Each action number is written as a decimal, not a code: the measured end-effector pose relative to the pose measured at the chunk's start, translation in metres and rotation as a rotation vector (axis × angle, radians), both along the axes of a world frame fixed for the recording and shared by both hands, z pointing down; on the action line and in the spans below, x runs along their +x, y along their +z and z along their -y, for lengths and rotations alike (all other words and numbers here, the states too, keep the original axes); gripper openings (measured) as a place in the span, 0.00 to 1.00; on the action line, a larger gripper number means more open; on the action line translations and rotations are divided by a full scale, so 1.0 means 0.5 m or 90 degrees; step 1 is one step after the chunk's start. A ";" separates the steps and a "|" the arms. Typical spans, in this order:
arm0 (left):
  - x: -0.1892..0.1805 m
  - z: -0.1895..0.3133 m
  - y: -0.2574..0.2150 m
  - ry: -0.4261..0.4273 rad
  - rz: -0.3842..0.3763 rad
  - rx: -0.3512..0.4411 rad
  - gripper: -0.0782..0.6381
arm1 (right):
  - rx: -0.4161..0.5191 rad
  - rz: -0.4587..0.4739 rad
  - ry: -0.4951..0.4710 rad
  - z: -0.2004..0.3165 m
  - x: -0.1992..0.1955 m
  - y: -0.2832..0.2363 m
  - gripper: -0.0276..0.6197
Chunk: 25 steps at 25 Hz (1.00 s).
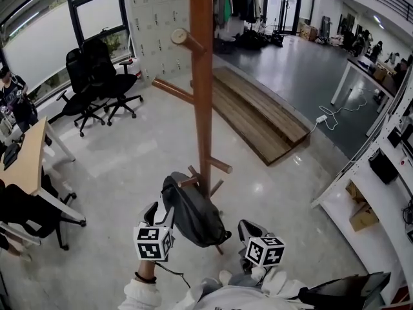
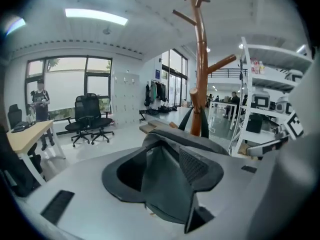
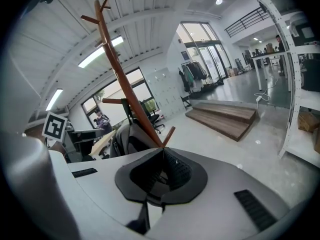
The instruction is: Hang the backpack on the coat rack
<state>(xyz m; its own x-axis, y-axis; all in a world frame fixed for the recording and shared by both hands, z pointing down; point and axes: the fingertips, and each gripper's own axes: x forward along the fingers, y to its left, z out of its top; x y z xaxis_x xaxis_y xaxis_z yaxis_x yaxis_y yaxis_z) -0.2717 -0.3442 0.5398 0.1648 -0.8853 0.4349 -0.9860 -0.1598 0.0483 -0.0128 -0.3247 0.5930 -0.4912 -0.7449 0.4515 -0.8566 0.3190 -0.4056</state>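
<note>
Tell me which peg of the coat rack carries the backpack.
The lowest left peg: the dark backpack hangs from it. The higher pegs are bare.

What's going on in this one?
A person with a gripper in each hand stands at the wooden coat rack. The dark backpack already hangs from a low peg. The left gripper is beside it, jaws open and empty; the right gripper, shut, is on the other side.
</note>
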 end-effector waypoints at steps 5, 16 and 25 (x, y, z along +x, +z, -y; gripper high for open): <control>0.037 -0.046 -0.034 -0.028 -0.011 0.030 0.39 | 0.005 0.008 -0.020 -0.016 -0.016 -0.006 0.06; 0.122 -0.141 -0.006 -0.072 -0.053 0.021 0.30 | 0.020 0.013 -0.072 -0.056 -0.043 -0.017 0.06; 0.150 -0.223 0.019 -0.103 -0.058 0.017 0.11 | 0.048 0.000 -0.110 -0.097 -0.087 -0.033 0.06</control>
